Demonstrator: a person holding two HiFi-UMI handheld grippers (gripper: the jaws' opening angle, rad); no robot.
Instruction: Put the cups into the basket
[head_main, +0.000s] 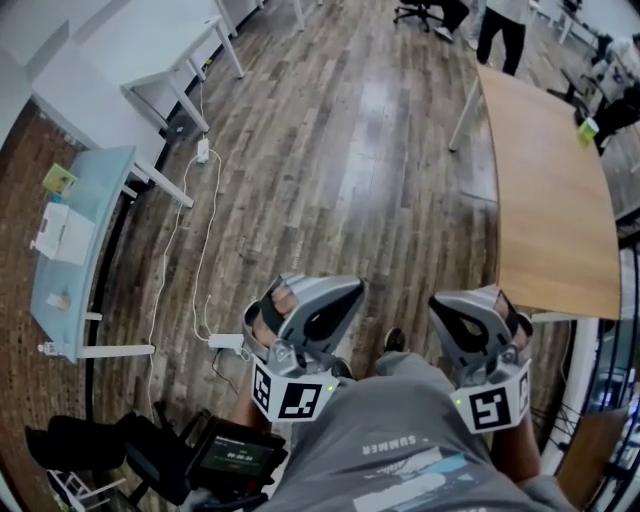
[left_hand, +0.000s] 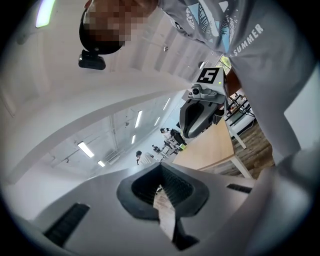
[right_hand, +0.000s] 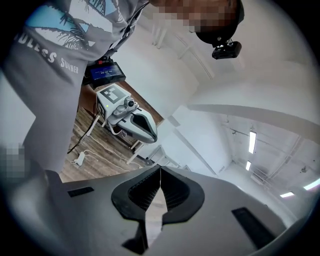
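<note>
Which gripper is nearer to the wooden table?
Right. The right gripper is beside the near edge of the wooden table; the left gripper is farther left, over the floor.

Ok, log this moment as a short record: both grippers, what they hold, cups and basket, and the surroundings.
left gripper: jaws shut, nothing between them
right gripper: jaws shut, nothing between them
cups: none made out
basket: not in view
floor: wood planks
table: wooden, ahead at right
desk: glass top, at left
cable: white, along the floor by the desk
person: standing at the far end
</note>
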